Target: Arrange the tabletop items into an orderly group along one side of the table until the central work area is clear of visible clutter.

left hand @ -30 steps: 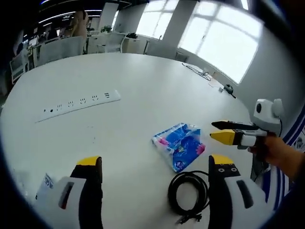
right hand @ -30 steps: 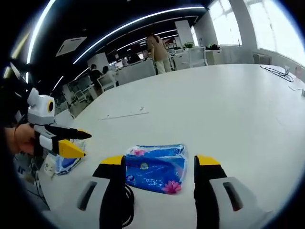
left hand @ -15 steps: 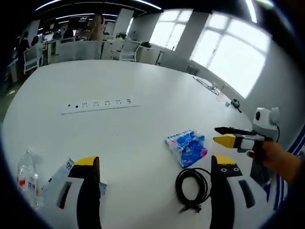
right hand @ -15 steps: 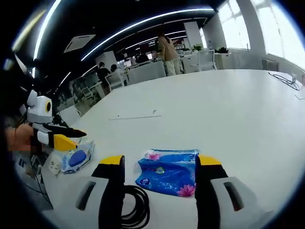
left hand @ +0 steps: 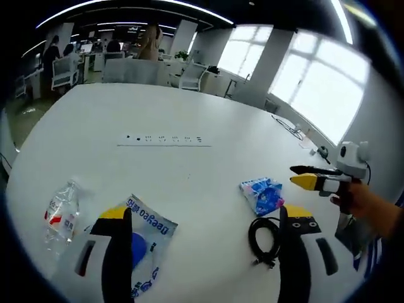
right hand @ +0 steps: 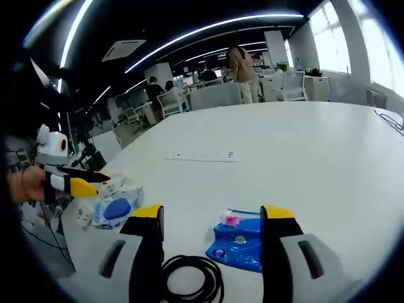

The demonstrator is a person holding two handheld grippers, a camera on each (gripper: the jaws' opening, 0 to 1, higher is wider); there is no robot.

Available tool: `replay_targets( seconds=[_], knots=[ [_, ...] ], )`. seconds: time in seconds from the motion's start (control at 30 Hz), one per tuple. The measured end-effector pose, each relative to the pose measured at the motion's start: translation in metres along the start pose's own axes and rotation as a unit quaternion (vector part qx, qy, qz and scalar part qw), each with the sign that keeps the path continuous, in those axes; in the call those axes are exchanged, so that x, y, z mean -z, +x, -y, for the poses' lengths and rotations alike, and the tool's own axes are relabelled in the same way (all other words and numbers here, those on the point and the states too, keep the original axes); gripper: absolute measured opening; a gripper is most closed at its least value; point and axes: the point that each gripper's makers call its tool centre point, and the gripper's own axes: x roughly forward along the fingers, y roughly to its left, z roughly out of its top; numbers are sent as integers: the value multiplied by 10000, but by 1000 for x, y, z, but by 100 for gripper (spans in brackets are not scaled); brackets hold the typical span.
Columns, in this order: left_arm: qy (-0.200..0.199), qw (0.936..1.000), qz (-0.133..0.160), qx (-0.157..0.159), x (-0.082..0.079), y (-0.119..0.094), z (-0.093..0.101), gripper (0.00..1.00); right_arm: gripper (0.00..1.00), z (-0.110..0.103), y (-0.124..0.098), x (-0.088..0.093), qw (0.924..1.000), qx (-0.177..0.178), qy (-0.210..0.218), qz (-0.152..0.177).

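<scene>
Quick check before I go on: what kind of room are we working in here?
Most likely an open-plan office: a big white table with a built-in power strip, desks and chairs behind it with people at them, large windows along one wall and strip lights overhead.

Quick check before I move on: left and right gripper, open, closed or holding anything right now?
Left gripper: open, holding nothing, above the table near a wet wipes pack.
Right gripper: open, holding nothing, above a black cable coil and blue tissue pack.
</scene>
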Motion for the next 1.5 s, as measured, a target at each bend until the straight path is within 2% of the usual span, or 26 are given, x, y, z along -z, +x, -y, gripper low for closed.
replay_targets(
  seconds=[0.3,0.67,0.77,1.13,1.5],
  knots=[
    [-266,9992,203,-232,7,-33,-18,100,60,-35,20,-19,9986,-378,-369,-56],
    [-576,9957,408,-599,19,-71,-46,100,59,-75,42,-27,9940,-809,-705,-204],
    [-735,9931,498,-764,30,-89,-54,100,58,-98,56,-28,9893,-1075,-936,-311],
    [-1126,9865,695,-962,42,-113,-65,99,57,-149,89,-26,9754,-1668,-1332,-559],
    [-1442,9810,795,-1023,57,-126,-67,95,56,-178,116,-28,9633,-2030,-1611,-700]
  ],
)
